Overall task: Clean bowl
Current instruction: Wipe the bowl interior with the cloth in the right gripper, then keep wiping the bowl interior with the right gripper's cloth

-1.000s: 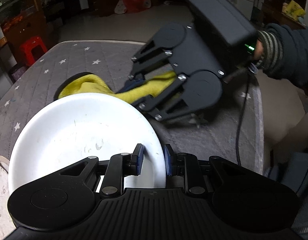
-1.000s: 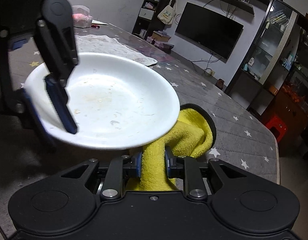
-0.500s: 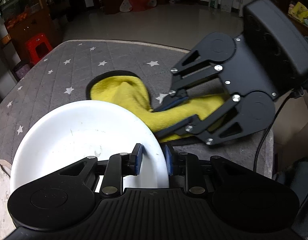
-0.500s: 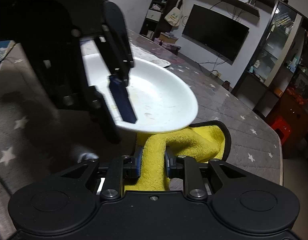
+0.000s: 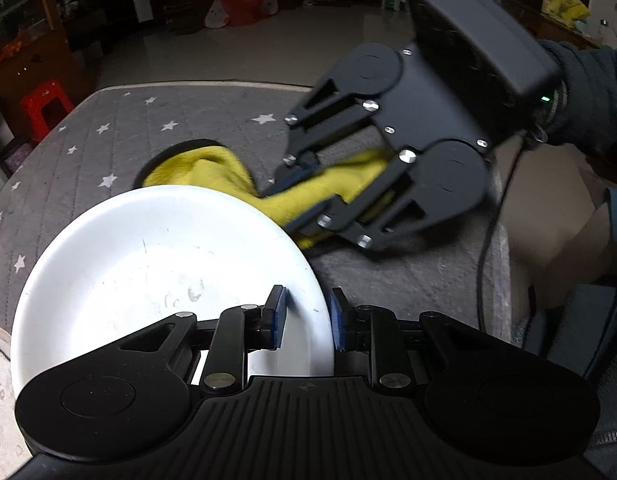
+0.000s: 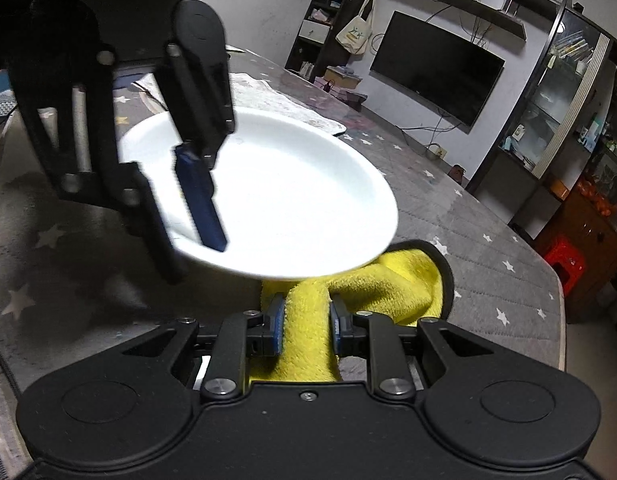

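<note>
Left tongs (image 5: pixel 304 318) nearly together, clamped on rim of white bowl (image 5: pixel 148 264) at 5 o'clock, bowl lifted above grey starred desk (image 5: pixel 108 132). Right tongs (image 6: pixel 306 326) pinched on yellow cloth (image 6: pixel 384 284), just under bowl edge at 6 o'clock.

The near part of the white bowl (image 5: pixel 156 264) is hidden behind the body of the left gripper (image 5: pixel 304 318) in the left wrist view, so its near rim cannot be seen. From the right wrist, the far end of the yellow cloth (image 6: pixel 372 284) disappears under the bowl's rim, and whether it touches the underside cannot be told. The right gripper (image 5: pixel 296 200) is smeared by motion blur in the left wrist view, and its fingertips seem buried in the cloth. The person's dark sleeve (image 5: pixel 588 92) is cut off by the right edge.
</note>
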A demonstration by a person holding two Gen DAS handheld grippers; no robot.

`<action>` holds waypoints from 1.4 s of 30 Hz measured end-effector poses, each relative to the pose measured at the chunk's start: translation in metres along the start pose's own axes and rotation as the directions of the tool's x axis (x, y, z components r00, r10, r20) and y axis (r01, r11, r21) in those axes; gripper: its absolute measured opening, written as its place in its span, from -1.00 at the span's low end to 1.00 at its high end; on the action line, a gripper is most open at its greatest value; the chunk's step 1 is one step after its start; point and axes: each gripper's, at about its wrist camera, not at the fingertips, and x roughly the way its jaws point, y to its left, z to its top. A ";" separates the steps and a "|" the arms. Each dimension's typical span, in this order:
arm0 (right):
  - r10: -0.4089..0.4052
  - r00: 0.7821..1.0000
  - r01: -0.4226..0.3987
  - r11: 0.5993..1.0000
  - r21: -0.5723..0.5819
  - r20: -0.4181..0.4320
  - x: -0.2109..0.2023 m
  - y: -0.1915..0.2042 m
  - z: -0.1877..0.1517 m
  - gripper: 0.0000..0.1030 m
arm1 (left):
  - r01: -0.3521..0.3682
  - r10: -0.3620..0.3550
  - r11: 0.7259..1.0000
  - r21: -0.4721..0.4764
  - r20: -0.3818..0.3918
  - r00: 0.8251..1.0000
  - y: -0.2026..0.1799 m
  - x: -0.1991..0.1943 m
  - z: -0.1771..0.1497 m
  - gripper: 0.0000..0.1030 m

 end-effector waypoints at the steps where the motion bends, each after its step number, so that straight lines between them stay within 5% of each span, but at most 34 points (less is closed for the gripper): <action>1: -0.002 1.000 0.002 1.000 0.000 0.000 0.002 -0.002 0.000 -0.54 | 0.006 -0.006 1.000 0.008 -0.003 1.000 -0.002 -0.002 -0.002 -0.54; 15: -0.009 1.000 0.009 1.000 -0.027 0.000 0.026 -0.022 0.006 -0.54 | 0.011 -0.011 1.000 -0.016 -0.016 1.000 -0.008 -0.008 -0.002 -0.50; 27: -0.020 1.000 0.020 1.000 -0.019 -0.001 0.015 -0.012 0.001 -0.56 | -0.054 0.053 0.994 -0.098 -0.011 0.999 0.003 0.004 0.019 -0.35; 42: 0.000 1.000 0.000 1.000 -0.021 0.006 -0.020 0.011 -0.010 -0.57 | -0.048 0.045 0.997 -0.067 -0.036 0.998 0.005 0.004 0.021 -0.42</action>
